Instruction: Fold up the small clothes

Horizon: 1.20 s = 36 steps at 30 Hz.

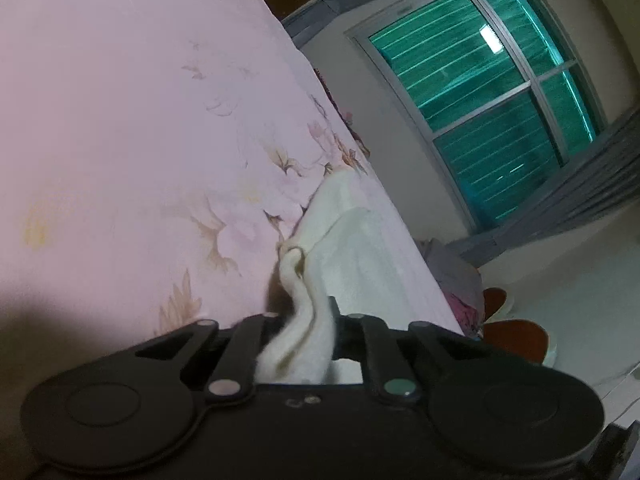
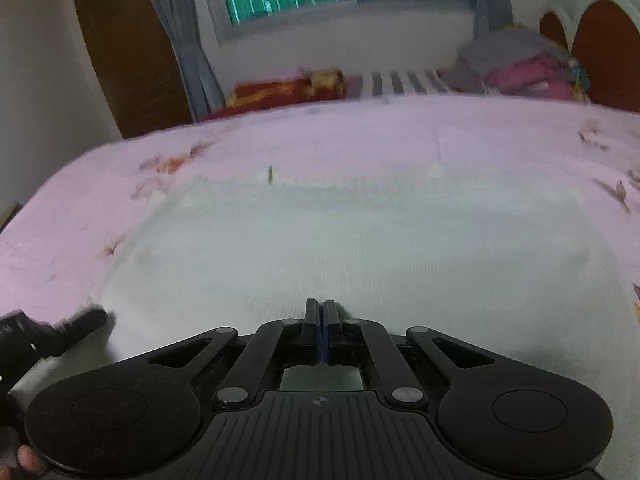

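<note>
The white cloth point(image 2: 340, 240) is lying flat on the pink bed point(image 2: 360, 136), spreading wide from side to side near the front edge. The left tongs point(image 1: 298, 336) are pinching a bunched bit of the cloth at its left edge. The right tongs point(image 2: 319, 320) are squeezed tight with nothing in them, pointing over the cloth's near edge, about the middle. The cloth is stretching away from both tongs toward the far edge, so the left tongs are probably the ones ready to fold it over.

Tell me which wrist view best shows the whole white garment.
Right wrist: the white garment lies spread flat on the pink bedsheet, most of its outline visible. Left wrist shows only a bunched edge pinched in the left hand-held gripper.
</note>
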Tool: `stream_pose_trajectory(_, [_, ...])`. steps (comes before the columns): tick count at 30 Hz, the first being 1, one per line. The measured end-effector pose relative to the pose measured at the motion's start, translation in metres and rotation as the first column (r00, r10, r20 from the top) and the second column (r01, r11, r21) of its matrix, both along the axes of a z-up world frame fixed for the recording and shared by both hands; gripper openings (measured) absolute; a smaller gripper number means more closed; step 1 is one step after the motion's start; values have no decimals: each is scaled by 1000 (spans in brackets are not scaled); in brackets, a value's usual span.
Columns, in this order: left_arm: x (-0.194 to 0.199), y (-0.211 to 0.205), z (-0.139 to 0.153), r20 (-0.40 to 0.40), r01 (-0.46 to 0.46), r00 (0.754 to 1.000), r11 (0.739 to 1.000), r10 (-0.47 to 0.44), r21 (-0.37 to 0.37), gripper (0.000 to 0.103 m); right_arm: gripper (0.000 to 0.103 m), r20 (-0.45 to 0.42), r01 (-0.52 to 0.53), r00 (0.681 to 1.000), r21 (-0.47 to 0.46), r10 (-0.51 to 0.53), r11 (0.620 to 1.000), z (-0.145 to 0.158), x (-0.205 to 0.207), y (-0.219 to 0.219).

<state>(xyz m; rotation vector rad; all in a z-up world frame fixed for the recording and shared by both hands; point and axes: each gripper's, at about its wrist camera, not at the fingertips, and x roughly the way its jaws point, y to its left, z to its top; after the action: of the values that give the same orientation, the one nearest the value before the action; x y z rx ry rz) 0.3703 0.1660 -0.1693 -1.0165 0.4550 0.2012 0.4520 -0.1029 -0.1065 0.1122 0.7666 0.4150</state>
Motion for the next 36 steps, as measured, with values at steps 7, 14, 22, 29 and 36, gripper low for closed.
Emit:
stream_pose_trajectory(7, [4, -38, 64, 87, 143, 982, 960, -168, 239, 8, 0, -9, -31, 999, 48, 31, 998, -4, 5, -12])
stream_pose_trajectory(14, [34, -143, 119, 29, 431, 869, 784, -494, 447, 8, 0, -20, 88, 996, 289, -86, 953, 18, -2, -96])
stream_pose_trajectory(22, [73, -270, 80, -186, 731, 674, 608, -715, 310, 29, 5, -52, 295, 952, 413, -301, 862, 42, -23, -256])
stream_pose_trajectory(29, [54, -199, 109, -114, 543, 826, 725, -552, 424, 28, 56, -58, 225, 973, 463, -224, 857, 48, -29, -284])
stream_pose_trajectory(36, [90, -143, 77, -264, 557, 830, 737, -491, 383, 26, 49, -125, 91, 991, 414, -43, 905, 32, -6, -207])
